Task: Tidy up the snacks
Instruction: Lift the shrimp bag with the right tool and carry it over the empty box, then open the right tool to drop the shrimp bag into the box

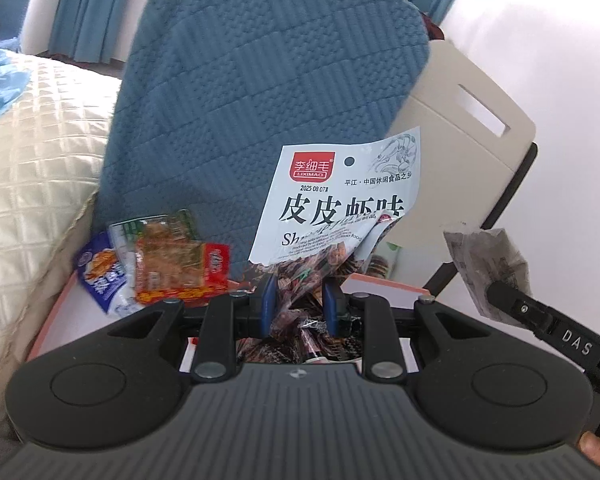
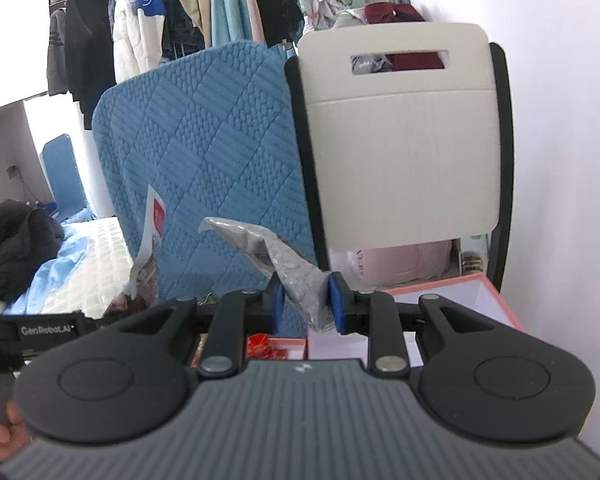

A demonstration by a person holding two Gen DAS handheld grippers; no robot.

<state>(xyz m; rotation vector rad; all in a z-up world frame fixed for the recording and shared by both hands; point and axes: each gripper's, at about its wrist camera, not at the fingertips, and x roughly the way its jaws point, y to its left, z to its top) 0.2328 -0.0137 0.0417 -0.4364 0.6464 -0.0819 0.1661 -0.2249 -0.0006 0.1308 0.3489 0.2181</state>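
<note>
Above the pink-edged box, left gripper clamps a shrimp snack bag, right gripper pinches a grey packet

Bright daylight, white wall overexposed, slight motion blur, fisheye edge warping.

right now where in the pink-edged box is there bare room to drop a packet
The white floor of the box is bare at its right end, below the beige chair back. Its left end is crowded with the orange snack packet and blue-white packet.
</note>
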